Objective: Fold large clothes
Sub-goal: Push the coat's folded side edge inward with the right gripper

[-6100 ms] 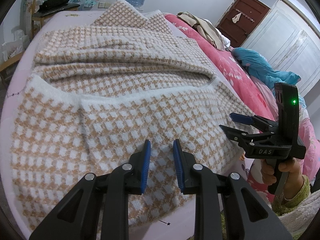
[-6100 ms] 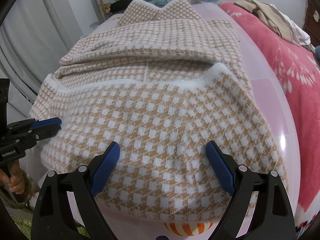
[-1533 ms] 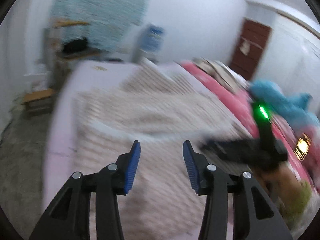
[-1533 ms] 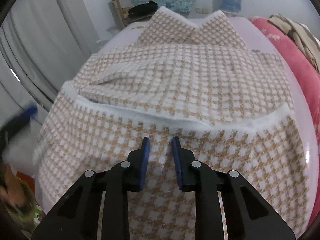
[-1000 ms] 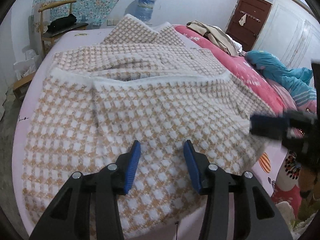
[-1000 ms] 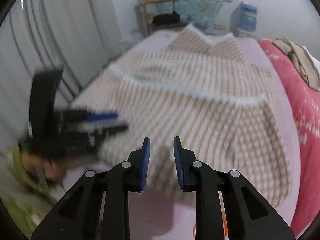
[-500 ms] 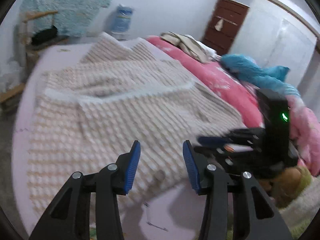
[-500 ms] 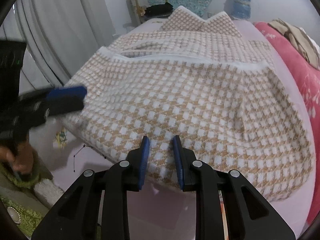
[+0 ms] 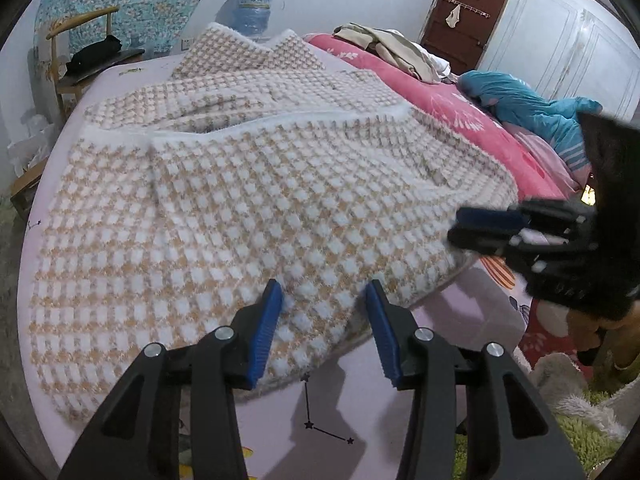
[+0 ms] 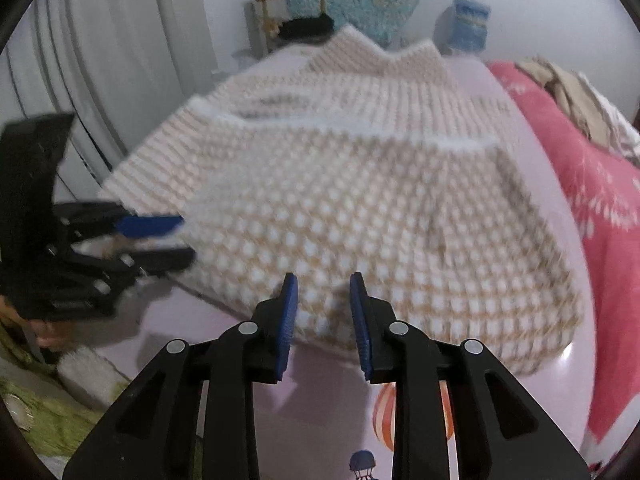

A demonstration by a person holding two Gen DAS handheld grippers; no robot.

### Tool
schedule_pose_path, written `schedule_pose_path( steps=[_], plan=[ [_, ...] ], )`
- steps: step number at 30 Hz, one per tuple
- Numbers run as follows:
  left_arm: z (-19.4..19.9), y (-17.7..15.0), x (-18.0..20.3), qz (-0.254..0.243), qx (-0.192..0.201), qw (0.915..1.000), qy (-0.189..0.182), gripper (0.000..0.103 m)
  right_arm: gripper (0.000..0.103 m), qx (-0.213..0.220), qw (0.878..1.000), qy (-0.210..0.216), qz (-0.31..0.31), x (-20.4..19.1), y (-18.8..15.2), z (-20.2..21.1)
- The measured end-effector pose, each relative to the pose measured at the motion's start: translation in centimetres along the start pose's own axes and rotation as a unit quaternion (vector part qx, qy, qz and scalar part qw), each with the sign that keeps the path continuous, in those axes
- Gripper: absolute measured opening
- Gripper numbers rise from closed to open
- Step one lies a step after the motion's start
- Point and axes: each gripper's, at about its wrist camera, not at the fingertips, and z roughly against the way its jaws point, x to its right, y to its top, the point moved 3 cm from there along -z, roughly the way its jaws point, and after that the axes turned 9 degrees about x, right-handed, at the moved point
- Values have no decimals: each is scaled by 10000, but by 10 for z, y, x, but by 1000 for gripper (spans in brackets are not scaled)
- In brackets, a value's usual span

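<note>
Left claw (image 9: 324, 328): I see it half spread and empty, over the near hem of the sweater (image 9: 240, 208).
Right claw (image 10: 322, 316): its jaws are opening, nothing between them, just short of the hem.
Sweater: partly folded on the bed (image 9: 472, 316), ahead of both claws.
Risk, thickness: I judge my pinch may catch only the top layer, so the fold splits.
Risk, uneven lift: claws sit at unlike spots; the fold could skew.
Risk, blur: right view smears, so I could misjudge the edge.
</note>
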Motion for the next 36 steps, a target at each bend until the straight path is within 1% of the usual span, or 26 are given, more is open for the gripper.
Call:
schedule_pose_path(
  steps=[2,6,9,11,12,14,15,18,19,21,23,24,26,27,28,29,31,33,34,35,36],
  plan=[
    [0,0,0,-28,0,10000,21,44,27,54,9999,30,-135,3,-5,-3],
    [0,1,-2,-32,-33,10000,21,44,27,16,9998,14,-198,6,0,2],
    [-2,2,-1,-34,-30,10000,18,44,27,189,9996,-185,-43,7,6,16],
    [-1,1,-2,-22,-21,10000,13,44,27,221,9995,-213,-1,9,5,20],
    [-1,1,-3,-18,-17,10000,12,44,27,162,9997,-198,-15,10,2,17],
    [0,2,-3,-7,-17,10000,-13,44,28,-170,9995,-250,32,10,-14,-1],
    [1,2,-3,-7,-8,10000,-21,44,28,-48,9996,-265,15,9,-17,-1],
    [9,5,-2,54,52,10000,-33,44,29,-85,9997,-177,-155,13,-16,-1],
    [13,8,-1,66,132,9998,-97,44,29,-86,9996,-147,-206,14,-16,-1],
    [22,14,6,62,342,9986,-391,44,29,-70,9996,-108,-255,16,-17,-2],
    [23,17,14,44,416,9971,-634,44,29,-72,9996,-119,-246,16,-17,-1],
    [20,17,17,30,398,9968,-689,44,29,-72,9996,-126,-242,16,-18,-1],
    [7,13,24,-94,205,9979,-610,44,29,-67,9996,-109,-262,16,-17,-1],
    [-6,6,27,-266,-3,9988,-408,44,29,-61,9996,-109,-265,16,-18,-1],
    [-12,3,31,-402,-11,9987,-321,44,29,-65,9996,-101,-248,17,-18,-1],
    [-14,1,35,-586,89,9980,-227,44,29,-64,9996,-106,-247,18,-18,-1],
    [-13,1,42,-815,51,9966,-82,44,29,-70,9996,-96,-249,19,-19,0],
    [-7,5,48,-960,73,9953,55,44,29,-79,9996,-95,-261,20,-19,1],
    [-1,7,49,-1011,176,9947,93,44,29,-81,9996,-95,-266,19,-19,1],
    [4,7,48,-1027,263,9943,139,44,29,-81,9996,-92,-268,19,-18,1],
    [5,6,44,-1001,259,9945,186,44,29,-77,9995,-91,-276,19,-18,1]
  ],
)
